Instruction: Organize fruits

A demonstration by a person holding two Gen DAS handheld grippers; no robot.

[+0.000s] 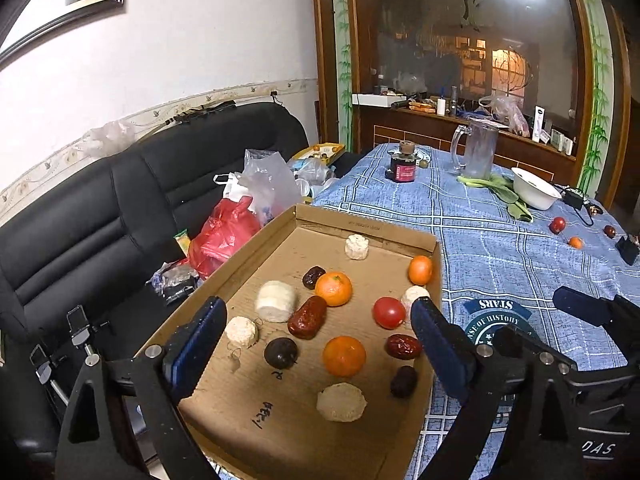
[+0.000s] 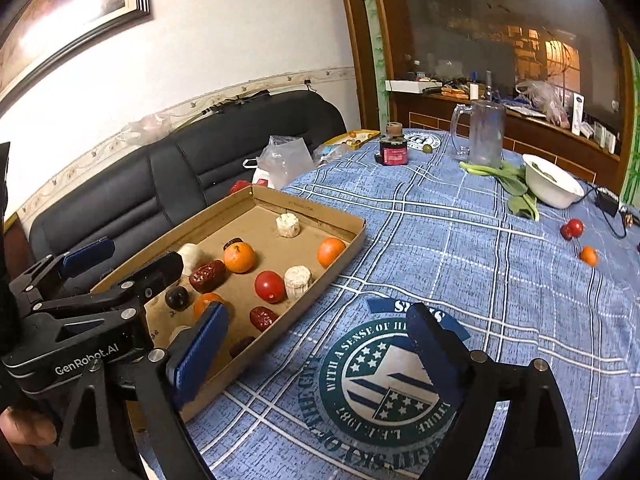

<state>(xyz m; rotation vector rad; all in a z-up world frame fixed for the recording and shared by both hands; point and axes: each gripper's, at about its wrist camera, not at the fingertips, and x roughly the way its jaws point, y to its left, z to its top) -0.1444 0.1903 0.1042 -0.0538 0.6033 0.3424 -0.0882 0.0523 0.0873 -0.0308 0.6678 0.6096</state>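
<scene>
A shallow cardboard box (image 1: 437,264) (image 2: 352,240) lies on the table's left edge. It holds oranges (image 1: 344,355) (image 2: 239,257), a red tomato (image 1: 389,312) (image 2: 270,286), red dates (image 1: 307,317) (image 2: 207,276), a dark plum (image 1: 281,353) and several white round pieces (image 1: 341,402) (image 2: 297,280). My left gripper (image 1: 320,336) is open and empty, hovering over the box. My right gripper (image 2: 320,344) is open and empty over the tablecloth, right of the box. A tomato (image 2: 575,227), a date and a small orange (image 2: 588,256) (image 1: 575,242) lie loose at the table's far right.
A blue checked cloth (image 2: 440,240) covers the table. At the back stand a glass pitcher (image 2: 484,136), a dark jar (image 2: 393,150), a white bowl (image 2: 554,184) and green leaves (image 2: 516,188). A black sofa (image 1: 100,216) with plastic bags (image 1: 224,232) is left of the table.
</scene>
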